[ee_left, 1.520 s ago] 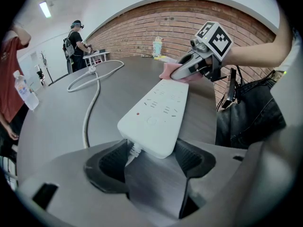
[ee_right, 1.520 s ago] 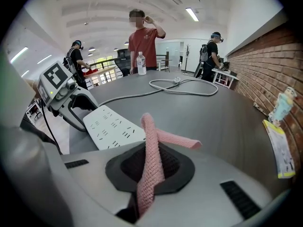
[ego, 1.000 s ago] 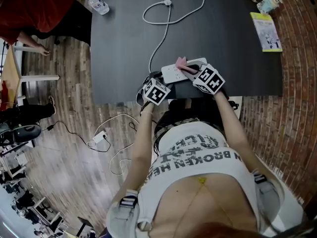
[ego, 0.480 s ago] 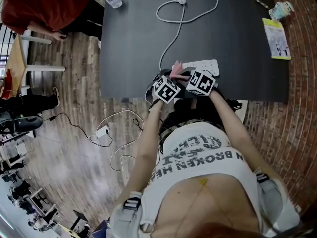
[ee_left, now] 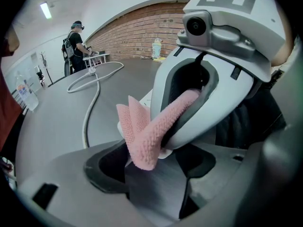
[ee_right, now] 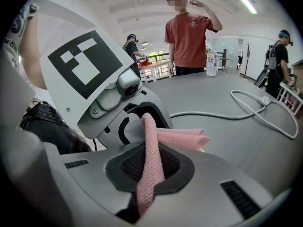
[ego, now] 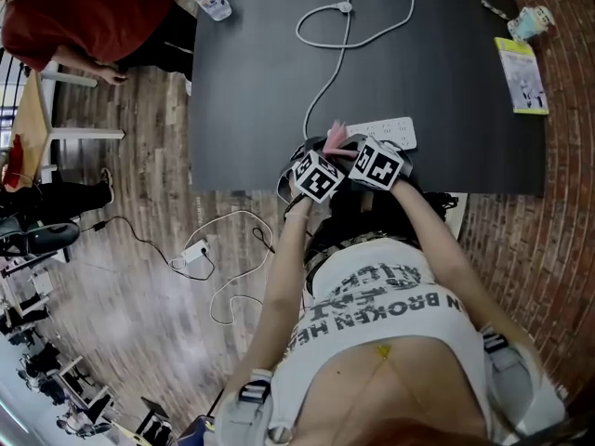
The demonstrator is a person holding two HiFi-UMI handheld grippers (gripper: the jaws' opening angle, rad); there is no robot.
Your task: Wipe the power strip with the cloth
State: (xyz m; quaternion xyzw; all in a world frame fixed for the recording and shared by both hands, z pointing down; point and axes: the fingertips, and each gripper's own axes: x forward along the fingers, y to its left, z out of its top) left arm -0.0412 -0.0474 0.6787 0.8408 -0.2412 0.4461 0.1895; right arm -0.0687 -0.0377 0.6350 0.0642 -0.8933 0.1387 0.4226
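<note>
A white power strip (ego: 389,130) lies near the front edge of the black table (ego: 251,100), and its white cable (ego: 327,72) loops off to the far side. My right gripper (ego: 350,144) is shut on a pink cloth (ego: 336,136) at the strip's left end. In the right gripper view the cloth (ee_right: 150,155) runs down between the jaws of that gripper (ee_right: 144,188). My left gripper (ego: 314,152) sits right beside it, open, with nothing held. In the left gripper view the cloth (ee_left: 144,136) hangs over the gap between the left gripper (ee_left: 156,183) jaws.
A water bottle (ego: 212,0) stands at the table's far left corner. A yellow booklet (ego: 527,72) and a small figure (ego: 530,21) are at the far right. A person in a red shirt (ego: 84,17) stands left of the table. A cable with an adapter (ego: 195,254) lies on the wooden floor.
My right gripper has slid left along the strip with the cloth, to its left end. Both grippers have drawn together and now sit side by side.
</note>
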